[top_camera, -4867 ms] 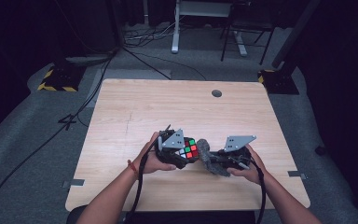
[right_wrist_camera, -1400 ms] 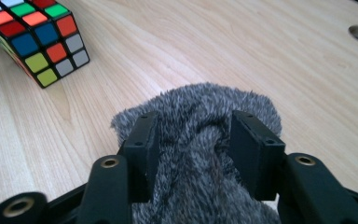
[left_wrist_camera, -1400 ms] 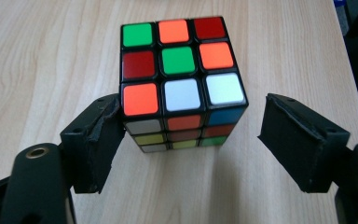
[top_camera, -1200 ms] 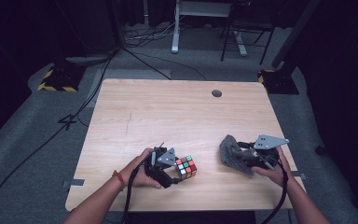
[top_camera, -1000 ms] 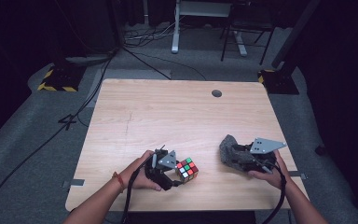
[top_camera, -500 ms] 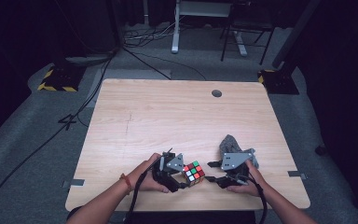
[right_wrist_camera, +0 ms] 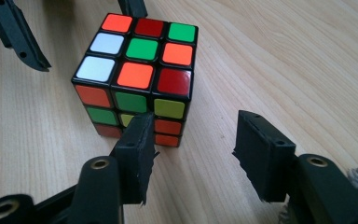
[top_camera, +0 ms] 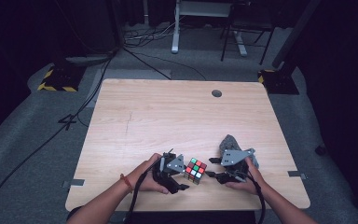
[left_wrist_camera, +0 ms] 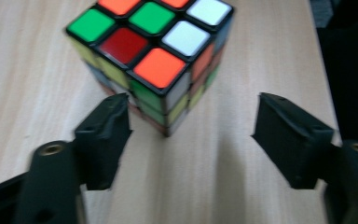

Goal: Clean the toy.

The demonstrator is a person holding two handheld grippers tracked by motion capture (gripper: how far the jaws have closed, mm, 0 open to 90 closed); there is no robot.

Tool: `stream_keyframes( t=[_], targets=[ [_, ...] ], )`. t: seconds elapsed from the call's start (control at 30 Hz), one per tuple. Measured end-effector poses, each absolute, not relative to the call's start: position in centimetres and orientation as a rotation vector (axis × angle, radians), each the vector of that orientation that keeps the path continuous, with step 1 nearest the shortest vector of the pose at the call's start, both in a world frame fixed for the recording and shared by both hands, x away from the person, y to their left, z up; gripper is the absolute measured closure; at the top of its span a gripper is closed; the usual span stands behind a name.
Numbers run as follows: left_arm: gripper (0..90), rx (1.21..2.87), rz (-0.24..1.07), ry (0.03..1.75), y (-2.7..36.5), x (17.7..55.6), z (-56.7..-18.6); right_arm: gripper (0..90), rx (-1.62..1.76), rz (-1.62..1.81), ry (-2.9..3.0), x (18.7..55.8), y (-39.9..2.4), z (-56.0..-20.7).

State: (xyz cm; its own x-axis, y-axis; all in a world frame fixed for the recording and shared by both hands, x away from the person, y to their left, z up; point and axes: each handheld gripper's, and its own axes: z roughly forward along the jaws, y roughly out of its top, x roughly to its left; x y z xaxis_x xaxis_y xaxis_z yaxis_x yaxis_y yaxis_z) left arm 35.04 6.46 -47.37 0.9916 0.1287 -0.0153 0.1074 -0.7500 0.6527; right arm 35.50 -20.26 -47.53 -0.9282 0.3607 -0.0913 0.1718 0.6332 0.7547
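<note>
Table (top_camera: 168, 116): pale wood, bearing everything listed.

Grey cloth (top_camera: 227, 141): lying crumpled at the near right, behind the right hand.

Left gripper (top_camera: 182, 179), right gripper (top_camera: 212, 168): both standing open and empty, flanking the cube; the left jaws have just been opening, with nothing between them.

Cube (top_camera: 195, 170): sitting flat near the table's near edge, between the grippers. Equal-sided, so no long axis; seen from the person's side it is turned corner-on. Advice: square each pair of jaws to opposite flat faces, not corners, before closing.
</note>
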Motion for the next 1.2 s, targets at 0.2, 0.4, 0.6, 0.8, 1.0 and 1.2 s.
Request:
stream_keyframes(
  t=[0.2,0.4,0.6,0.8,1.0,1.2],
  targets=[
    [17.6,2.362,0.045,0.216,6.4,36.5,-46.6,47.6,0.410,1.179,2.629,35.4,-20.2,-47.5],
    [15.5,2.363,0.044,0.134,4.6,37.7,-46.1,47.0,0.418,1.187,2.632,35.5,-20.1,-47.5],
    [16.9,2.377,0.009,0.105,4.2,38.1,-46.5,46.4,0.407,1.209,2.627,35.4,-19.7,-47.5],
    [17.4,2.380,0.011,0.113,4.9,38.1,-46.8,46.2,0.393,1.224,2.612,35.4,-19.1,-47.2],
    [17.7,2.380,0.016,0.114,5.6,38.2,-46.9,46.1,0.393,1.244,2.585,35.4,-18.5,-47.0],
    [21.4,2.391,0.036,0.128,6.1,38.3,-46.9,46.1,0.400,1.243,2.561,35.5,-18.2,-46.7]
  ],
)
